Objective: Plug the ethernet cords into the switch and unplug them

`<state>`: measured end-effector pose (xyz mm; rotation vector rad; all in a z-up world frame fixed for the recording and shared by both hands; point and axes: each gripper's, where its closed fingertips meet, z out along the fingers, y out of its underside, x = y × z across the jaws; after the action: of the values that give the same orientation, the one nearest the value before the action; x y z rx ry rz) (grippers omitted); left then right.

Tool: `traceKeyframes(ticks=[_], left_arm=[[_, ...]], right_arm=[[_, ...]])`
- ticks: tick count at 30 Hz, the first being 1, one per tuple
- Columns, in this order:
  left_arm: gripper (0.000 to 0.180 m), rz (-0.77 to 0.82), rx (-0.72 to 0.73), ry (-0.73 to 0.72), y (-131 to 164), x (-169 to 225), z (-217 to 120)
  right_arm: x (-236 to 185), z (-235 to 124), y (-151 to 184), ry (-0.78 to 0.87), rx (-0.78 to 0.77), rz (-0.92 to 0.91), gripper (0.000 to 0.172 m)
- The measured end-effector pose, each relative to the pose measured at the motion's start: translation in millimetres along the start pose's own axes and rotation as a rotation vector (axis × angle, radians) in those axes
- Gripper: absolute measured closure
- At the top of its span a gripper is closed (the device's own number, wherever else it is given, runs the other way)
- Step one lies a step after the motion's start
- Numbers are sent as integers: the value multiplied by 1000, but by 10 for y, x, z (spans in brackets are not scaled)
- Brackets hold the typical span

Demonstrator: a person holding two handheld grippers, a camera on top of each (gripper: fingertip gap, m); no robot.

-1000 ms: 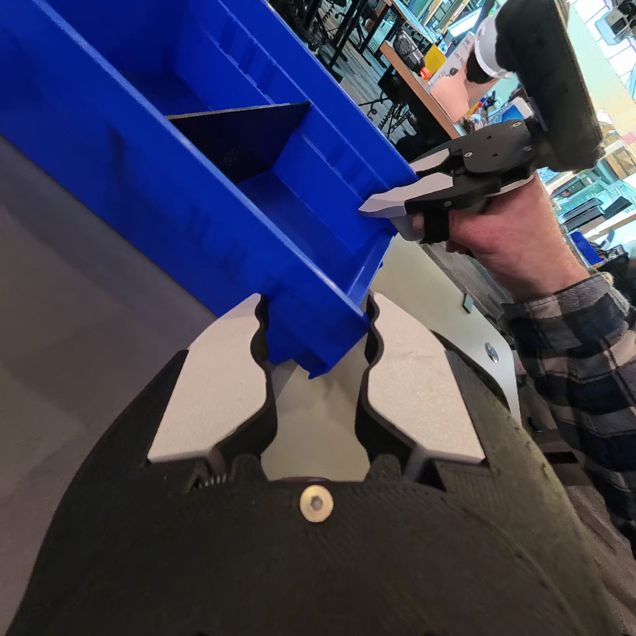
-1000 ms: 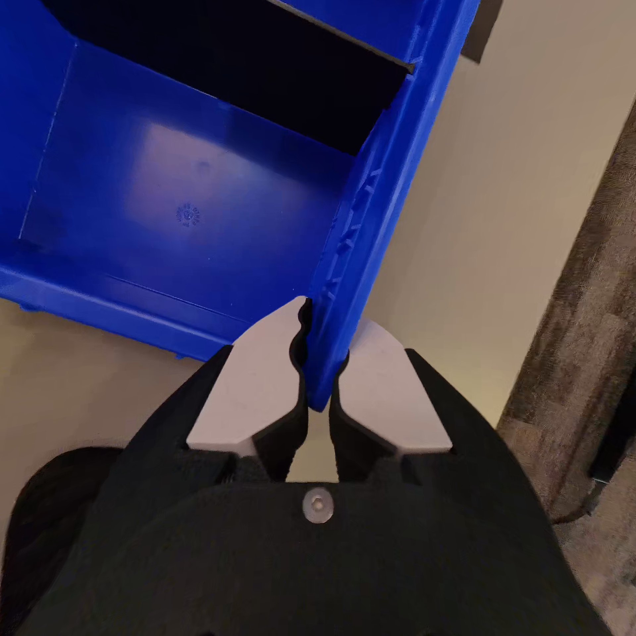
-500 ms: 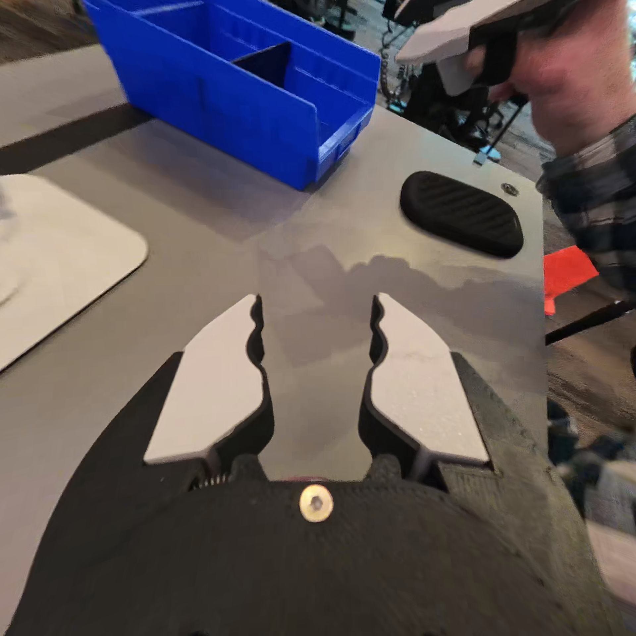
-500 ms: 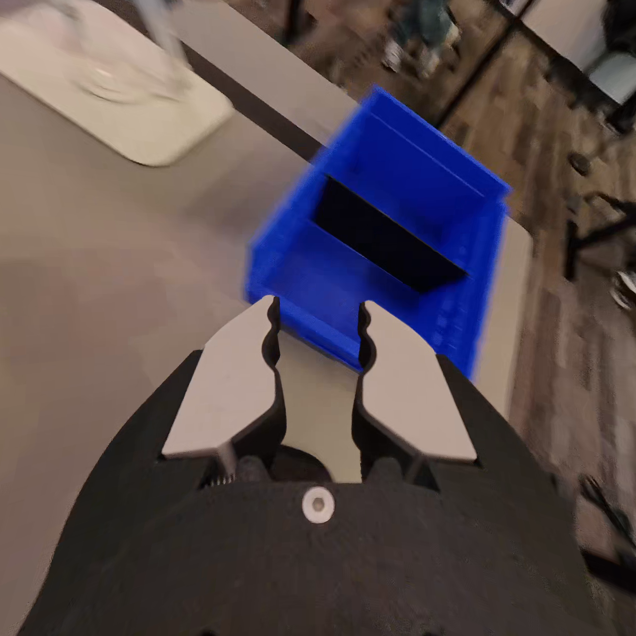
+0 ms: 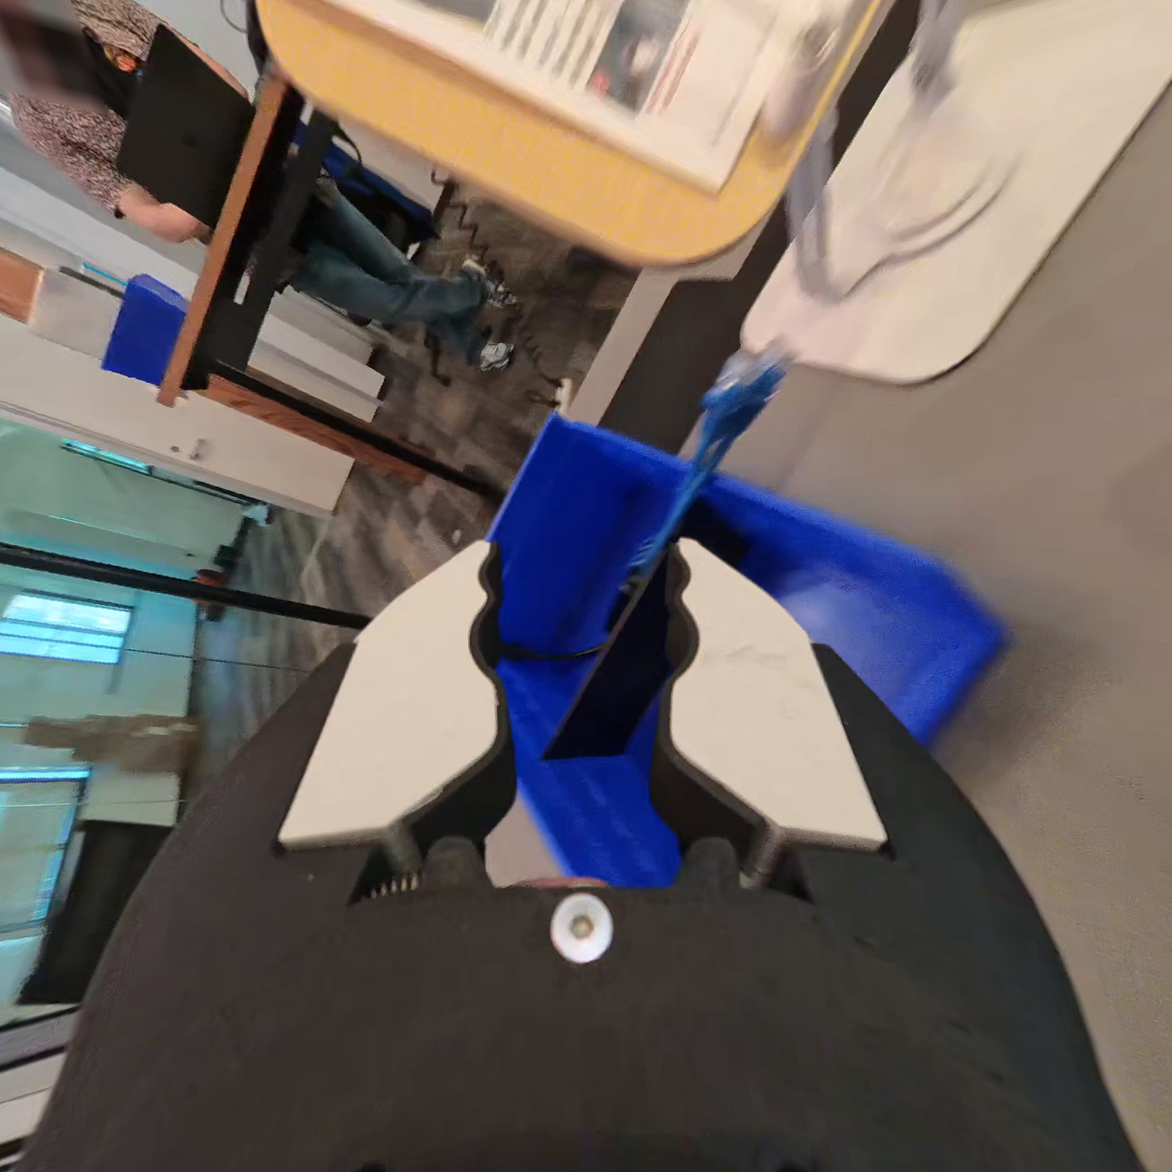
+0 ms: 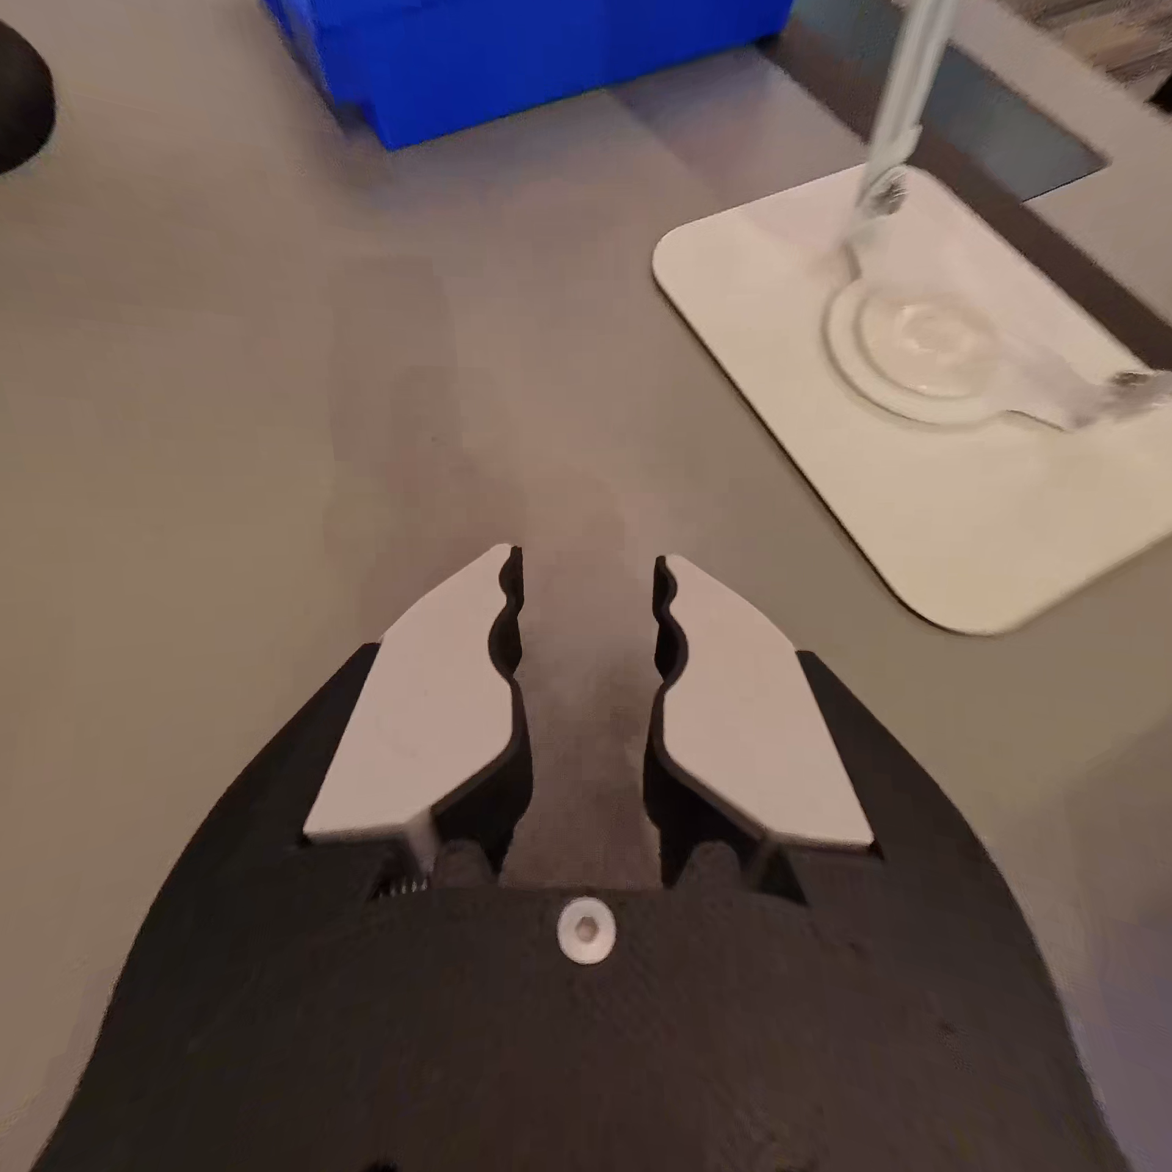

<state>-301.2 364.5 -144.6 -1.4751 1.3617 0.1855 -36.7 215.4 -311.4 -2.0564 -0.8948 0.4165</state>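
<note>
Since half a second ago, both grippers have swung: the left one, then well short of the bin, now looks down into it, and the right one, then at the bin's corner, now hangs over bare tabletop.

Left wrist view: the picture is rolled and blurred. The left gripper (image 5: 583, 571) has its jaws apart, and the blue bin (image 5: 571, 507) fills the gap between them. Neither pad plainly presses on it, so nothing looks gripped. A black divider (image 5: 628, 685) crosses the bin. What seems to be a blue ethernet cord (image 5: 723, 431) rises from beside the divider, past the bin's rim, toward a white plate (image 5: 919, 285) on the grey tabletop (image 5: 1046, 507). The blur hides its end. Beyond the tabletop's edge stands a wooden table (image 5: 539, 158), and a person (image 5: 355, 279) sits farther off.

Right wrist view: the right gripper (image 6: 586, 561) has its jaws open with only tabletop (image 6: 253, 380) between them. The bin (image 6: 507, 63) sits near the far edge. The plate (image 6: 951, 507) lies toward the right edge and carries a clear stand (image 6: 900, 108). A black pad (image 6: 19, 108) shows at the far left corner.
</note>
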Motion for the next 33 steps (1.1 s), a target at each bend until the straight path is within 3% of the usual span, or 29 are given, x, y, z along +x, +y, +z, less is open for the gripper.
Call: traceKeyframes(ticks=[3, 8, 11, 14, 22, 33], left_arm=[[137, 107, -46, 104, 210, -192, 351], [141, 297, -188, 277, 623, -284, 893], [140, 300, -251, 477, 794, -188, 1055], [131, 302, -324, 584, 977, -173, 1232], [135, 470, -416, 729, 1289, 56, 1465], [134, 523, -330, 795, 1324, 162, 1586]], right_arm=[[-83, 219, -39, -68, 8, -6, 133], [-129, 228, -23, -107, 0, -42, 134], [-160, 211, -15, -132, 2, -45, 136], [-191, 212, -3, -165, -6, -41, 137], [-167, 157, 8, -197, 8, -14, 137], [-200, 144, 22, -219, 4, -27, 138]])
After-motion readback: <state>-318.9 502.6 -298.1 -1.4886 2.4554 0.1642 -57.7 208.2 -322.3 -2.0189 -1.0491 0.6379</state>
